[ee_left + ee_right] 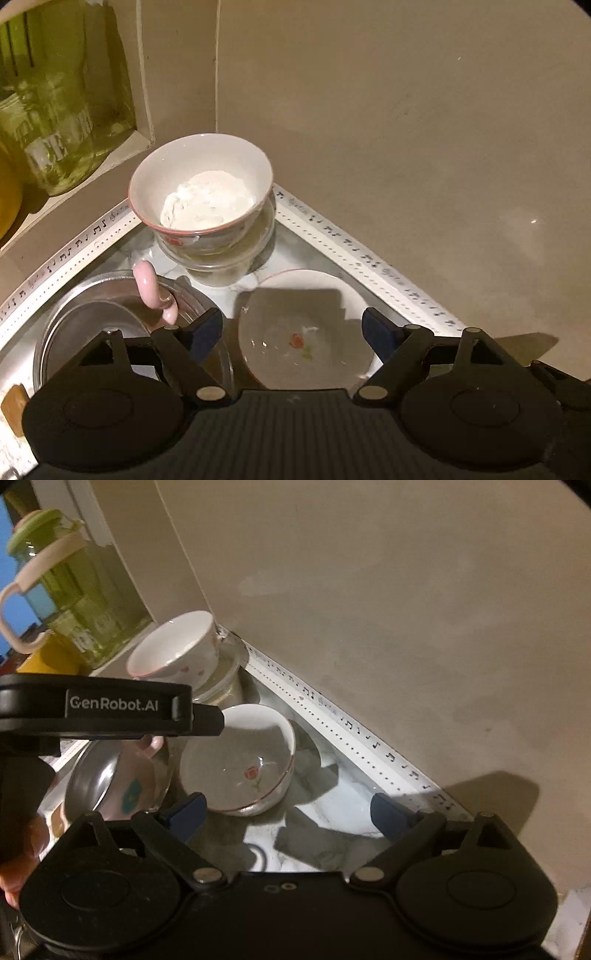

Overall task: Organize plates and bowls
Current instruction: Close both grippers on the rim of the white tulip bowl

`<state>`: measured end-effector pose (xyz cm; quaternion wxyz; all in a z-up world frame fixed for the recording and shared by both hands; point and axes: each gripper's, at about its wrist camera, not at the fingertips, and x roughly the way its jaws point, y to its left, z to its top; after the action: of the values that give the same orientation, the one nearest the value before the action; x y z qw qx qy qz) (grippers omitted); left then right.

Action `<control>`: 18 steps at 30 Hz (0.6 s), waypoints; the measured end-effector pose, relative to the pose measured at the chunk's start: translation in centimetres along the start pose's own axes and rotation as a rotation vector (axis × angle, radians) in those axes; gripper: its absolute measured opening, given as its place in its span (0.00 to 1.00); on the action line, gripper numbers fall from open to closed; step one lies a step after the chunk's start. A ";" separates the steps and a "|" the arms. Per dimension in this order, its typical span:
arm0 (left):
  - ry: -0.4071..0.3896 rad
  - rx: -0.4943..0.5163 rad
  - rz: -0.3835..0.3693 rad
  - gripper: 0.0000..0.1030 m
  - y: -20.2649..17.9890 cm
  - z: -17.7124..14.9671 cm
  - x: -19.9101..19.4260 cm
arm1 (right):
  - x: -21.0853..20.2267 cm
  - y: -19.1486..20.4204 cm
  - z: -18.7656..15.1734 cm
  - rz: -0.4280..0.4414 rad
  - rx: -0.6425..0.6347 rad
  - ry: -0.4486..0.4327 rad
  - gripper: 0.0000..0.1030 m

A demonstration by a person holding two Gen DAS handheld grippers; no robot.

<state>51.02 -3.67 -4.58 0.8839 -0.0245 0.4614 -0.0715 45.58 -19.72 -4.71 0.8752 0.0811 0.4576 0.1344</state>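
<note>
Marble counter (332, 805) corner is crowded: both hand-held grippers, left (291, 332) and right (291, 812), hang released and empty; closing in carelessly could topple the tilted bowl stack (207, 206) beside the flower bowl (236, 760).

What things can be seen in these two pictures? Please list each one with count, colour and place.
flower bowl: 1, white with red flower inside, on the marble counter, front
stacked bowl: 1, white with pink rim, on a glass bowl in the corner
glass bowl: 1, clear, under the stacked bowl
metal bowl: 1, silver, left of the flower bowl
pink cup: 1, pink, in the metal bowl
jug: 1, green with cream handle, on the ledge, left
left tongs: 1, black, blue pads, open over the flower bowl
right tongs: 1, black, blue pads, open, empty
</note>
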 end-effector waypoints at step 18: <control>0.022 0.038 0.010 0.46 1.3 0.9 4.2 | 4.9 0.5 1.4 -0.009 -0.001 0.079 0.54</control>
<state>54.26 -3.04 -7.61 0.8794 -0.0047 0.4700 -0.0763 49.30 -17.75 -7.59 0.8572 0.0732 0.4919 0.1339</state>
